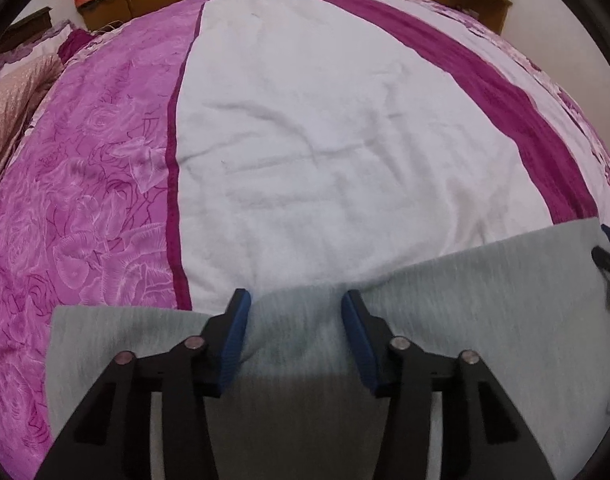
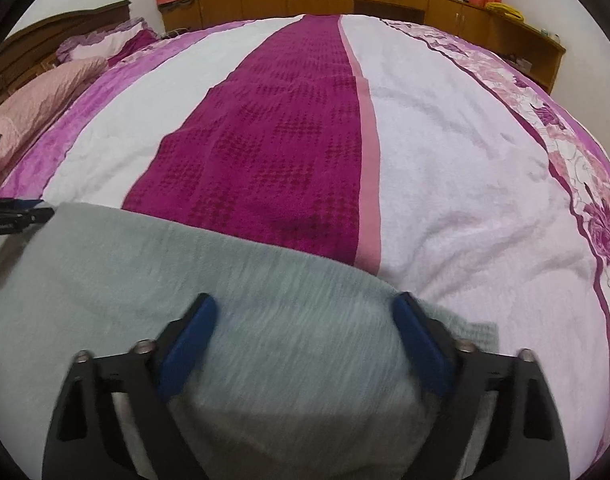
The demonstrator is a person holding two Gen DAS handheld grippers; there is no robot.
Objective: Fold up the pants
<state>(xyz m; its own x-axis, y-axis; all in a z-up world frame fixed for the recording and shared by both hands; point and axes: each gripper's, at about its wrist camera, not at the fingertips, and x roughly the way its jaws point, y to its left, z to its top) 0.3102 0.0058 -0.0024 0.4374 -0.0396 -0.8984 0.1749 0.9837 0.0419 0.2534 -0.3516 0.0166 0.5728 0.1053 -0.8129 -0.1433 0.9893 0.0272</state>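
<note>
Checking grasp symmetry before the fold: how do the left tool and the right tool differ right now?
The left tool has its jaws set narrower than the right tool. A raised pinch of the grey pants bunches between the left pads; a broader, rounder hump of fabric fills the right tool's gap. The left tool sits over the white band of the bedspread, the right over the magenta one. Both have blue pads, point down at the far edge and straddle the pants.

Pants (image 1: 305, 320), light grey heathered knit, soft and slightly rumpled, spread flat across near edge of bed, far edge running straight, fabric bunched between tool pads
</note>
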